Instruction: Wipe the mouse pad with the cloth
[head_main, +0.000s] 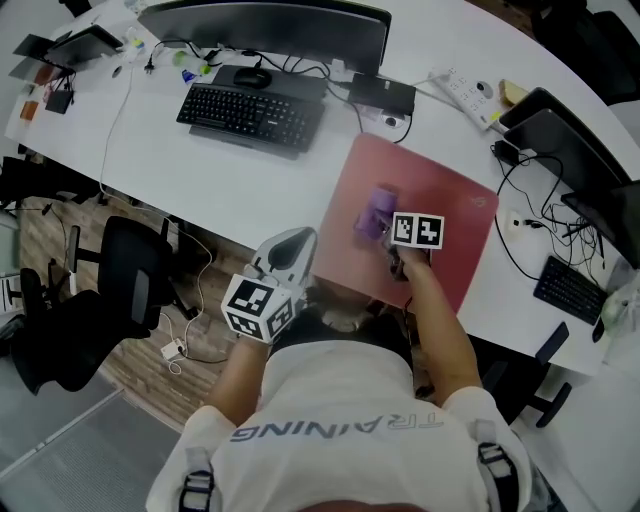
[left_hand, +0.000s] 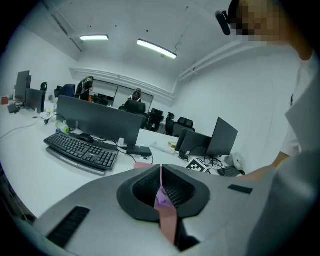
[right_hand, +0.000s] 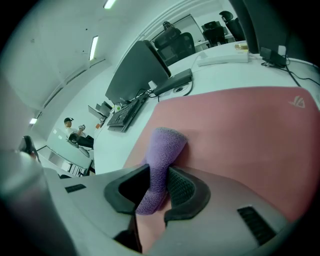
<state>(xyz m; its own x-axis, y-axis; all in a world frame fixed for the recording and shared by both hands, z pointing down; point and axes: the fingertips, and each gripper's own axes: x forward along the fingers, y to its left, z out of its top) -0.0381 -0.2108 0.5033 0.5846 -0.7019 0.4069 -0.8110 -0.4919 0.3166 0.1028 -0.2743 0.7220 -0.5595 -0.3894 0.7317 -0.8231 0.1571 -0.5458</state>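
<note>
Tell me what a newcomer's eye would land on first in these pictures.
A large pink mouse pad on the white desk stands out first. On it rests a fuzzy purple cloth, pinched by the right gripper. The left gripper hangs shut and empty left of the pad.

Wears a white short-sleeved T-shirt (head_main: 340, 420), lettered in grey, with black buckled straps (head_main: 197, 488), behind left gripper (head_main: 293, 240) and right gripper (head_main: 384, 233): pale grey shells (left_hand: 95, 200), black ribbed pads (right_hand: 184, 189), black-and-white marker cubes (head_main: 258, 305).

The long white desk (head_main: 250, 185) carries a pink rectangular mouse pad (head_main: 420, 170) at its near edge, a black keyboard (head_main: 250, 115) before a dark curved monitor (head_main: 265, 30), and a white power strip (head_main: 462, 95).
</note>
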